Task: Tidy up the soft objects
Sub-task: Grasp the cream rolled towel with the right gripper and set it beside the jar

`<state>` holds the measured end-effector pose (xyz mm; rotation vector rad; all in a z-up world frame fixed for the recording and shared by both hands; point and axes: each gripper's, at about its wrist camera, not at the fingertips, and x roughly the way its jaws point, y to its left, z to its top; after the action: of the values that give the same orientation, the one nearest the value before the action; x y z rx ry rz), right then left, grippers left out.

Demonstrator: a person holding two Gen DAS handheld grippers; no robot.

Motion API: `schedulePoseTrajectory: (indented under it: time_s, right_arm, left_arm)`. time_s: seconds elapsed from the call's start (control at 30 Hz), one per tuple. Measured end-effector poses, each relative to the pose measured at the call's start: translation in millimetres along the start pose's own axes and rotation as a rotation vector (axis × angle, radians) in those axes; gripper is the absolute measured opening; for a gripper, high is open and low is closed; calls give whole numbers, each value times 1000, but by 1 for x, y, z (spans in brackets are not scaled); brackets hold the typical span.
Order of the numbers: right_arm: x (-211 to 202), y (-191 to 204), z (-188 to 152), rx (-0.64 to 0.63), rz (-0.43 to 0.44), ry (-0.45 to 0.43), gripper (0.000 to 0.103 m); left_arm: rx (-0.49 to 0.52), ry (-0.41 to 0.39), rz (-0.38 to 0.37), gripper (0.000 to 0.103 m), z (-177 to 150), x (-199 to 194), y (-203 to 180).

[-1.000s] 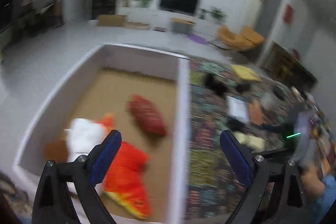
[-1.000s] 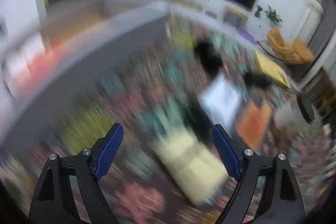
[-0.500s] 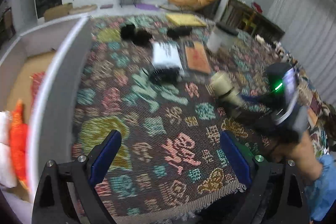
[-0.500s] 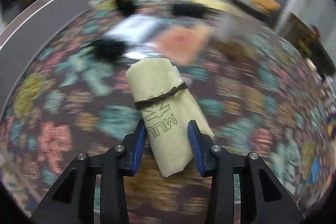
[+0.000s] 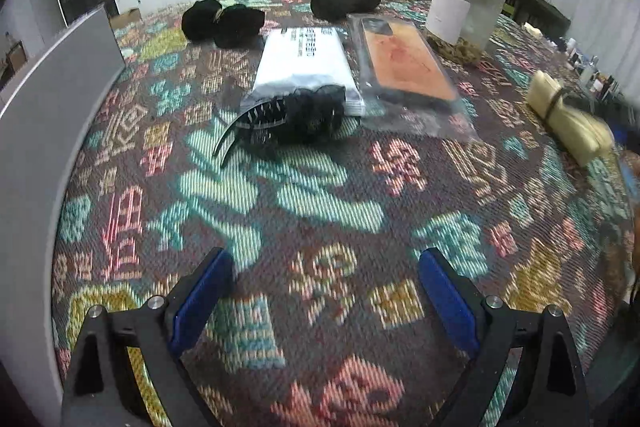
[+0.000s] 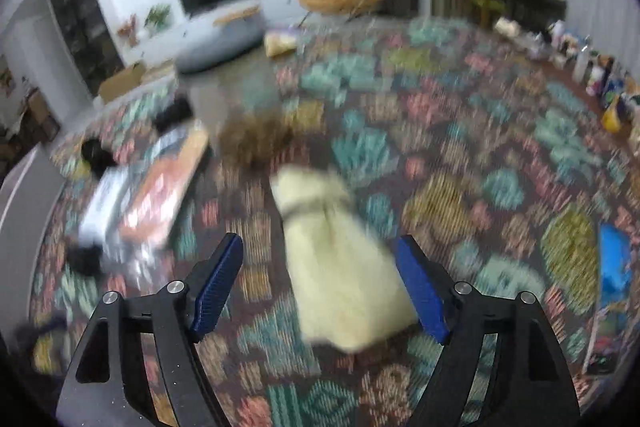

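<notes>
Our right tongs [image 6: 320, 279] are wide open, and the yellow cloth roll [image 6: 340, 259] lies between the two blue pads [image 6: 216, 283] without touching them. The roll rests on the colorful rug [image 6: 460, 131]. This picture is blurry, so we cannot see the roll's string well.

Our left tongs [image 5: 324, 291] are wide open too and hold nothing. They hang over a bare part of the rug. In front of them sit a black hair clip on a black soft thing [image 5: 296, 119], a white bag [image 5: 304, 63] and an orange pack [image 5: 404, 63]. The gray box wall [image 5: 44, 131] is at our left.

What could go wrong? If we squeeze while our hand is shaking, the pads may slip off the soft roll. We might also pinch the rug, or the roll may flop out.
</notes>
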<state>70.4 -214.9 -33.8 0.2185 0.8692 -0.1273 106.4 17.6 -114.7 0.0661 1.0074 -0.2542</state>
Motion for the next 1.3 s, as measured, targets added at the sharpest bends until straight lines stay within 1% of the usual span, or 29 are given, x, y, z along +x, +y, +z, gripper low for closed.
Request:
schedulePoseTrajectory:
  time_s: [0.03, 0.07, 0.1, 0.13, 0.2, 0.27, 0.37, 0.4, 0.5, 0.57, 0.67, 0.77, 1.3]
  right_arm:
    - [3, -1, -8, -13, 26, 26, 81]
    - [6, 0, -17, -39, 32, 31, 81]
    - [4, 3, -23, -67, 10, 9, 82]
    - [2, 8, -26, -88, -8, 2, 87]
    - [5, 16, -24, -127, -12, 13, 87]
    - [11, 22, -24, -170, -55, 21, 88]
    - [27, 22, -23, -207, -164, 34, 90]
    - [33, 17, -21, -199, -170, 39, 95]
    - [42, -8, -12, -82, -98, 56, 95]
    - [41, -14, -10, -54, -83, 44, 95]
    - [42, -8, -12, -90, -114, 46, 96]
    - [41, -10, -13, -80, -101, 44, 96]
    - [43, -9, -11, -85, -105, 46, 96]
  left_arm:
    - [-1, -5, 13, 96, 2, 2, 0]
    - [-4, -9, 21, 98, 4, 4, -1]
    - [-8, -12, 29, 102, 6, 8, -1]
    - [-7, -12, 41, 103, 8, 12, -2]
    - [-10, -25, 58, 103, 13, 16, -4]
    - [-23, -28, 66, 103, 20, 22, -3]
    - [-22, -34, 74, 103, 33, 30, -3]
    - [-21, -37, 76, 103, 38, 33, -3]
    - [-17, -47, 78, 103, 51, 42, -4]
    - [-21, -59, 66, 103, 55, 46, -2]
    - [-22, -62, 67, 103, 56, 46, -2]
    - [-22, -63, 66, 103, 56, 46, -1]
    - [-23, -62, 66, 103, 56, 46, -2]
